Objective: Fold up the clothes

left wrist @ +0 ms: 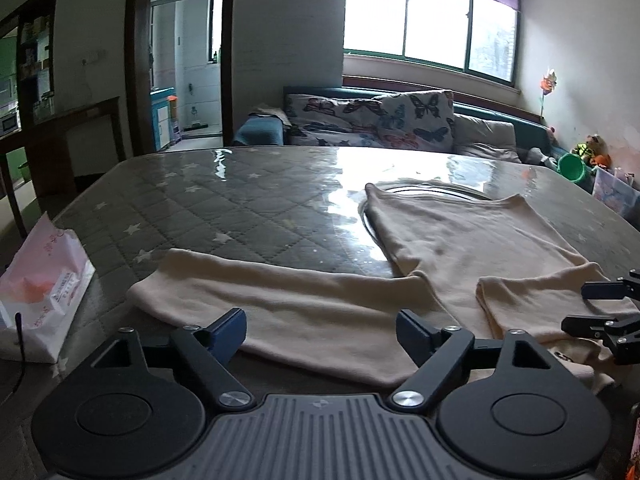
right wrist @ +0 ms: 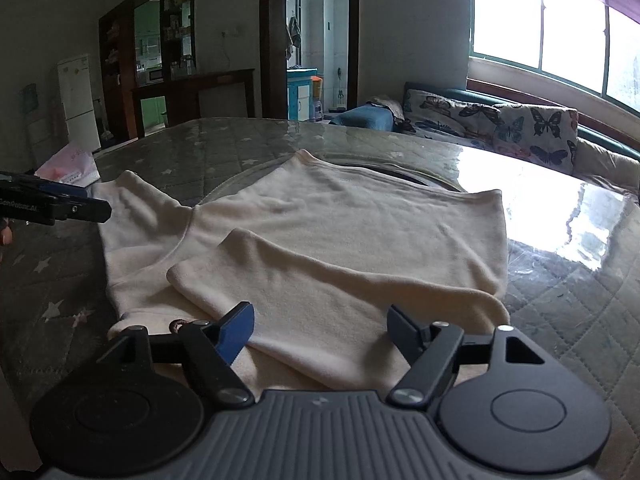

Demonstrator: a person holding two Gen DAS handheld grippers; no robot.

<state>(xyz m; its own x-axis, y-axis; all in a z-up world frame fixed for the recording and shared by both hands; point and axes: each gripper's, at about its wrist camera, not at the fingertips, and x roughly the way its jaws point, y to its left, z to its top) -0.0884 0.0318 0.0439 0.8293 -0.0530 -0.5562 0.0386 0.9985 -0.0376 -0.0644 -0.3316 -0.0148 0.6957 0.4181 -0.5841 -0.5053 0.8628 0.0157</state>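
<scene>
A cream long-sleeved top [left wrist: 460, 236] lies flat on the quilted table [left wrist: 208, 200], collar end near me. Its left sleeve [left wrist: 288, 304] stretches out sideways to the left. Its right sleeve [right wrist: 320, 292] is folded in across the body [right wrist: 360, 216]. My left gripper [left wrist: 320, 332] is open, low over the left sleeve's near edge. My right gripper [right wrist: 320, 328] is open, its jaws either side of the folded right sleeve. Each gripper shows at the edge of the other's view: the right gripper [left wrist: 600, 308], the left gripper [right wrist: 52, 204].
A white and pink plastic bag [left wrist: 40, 292] lies at the table's left edge. A round glass turntable [left wrist: 432, 194] sits under the top's hem. A sofa with butterfly cushions [left wrist: 372, 120] stands beyond the table, under the window.
</scene>
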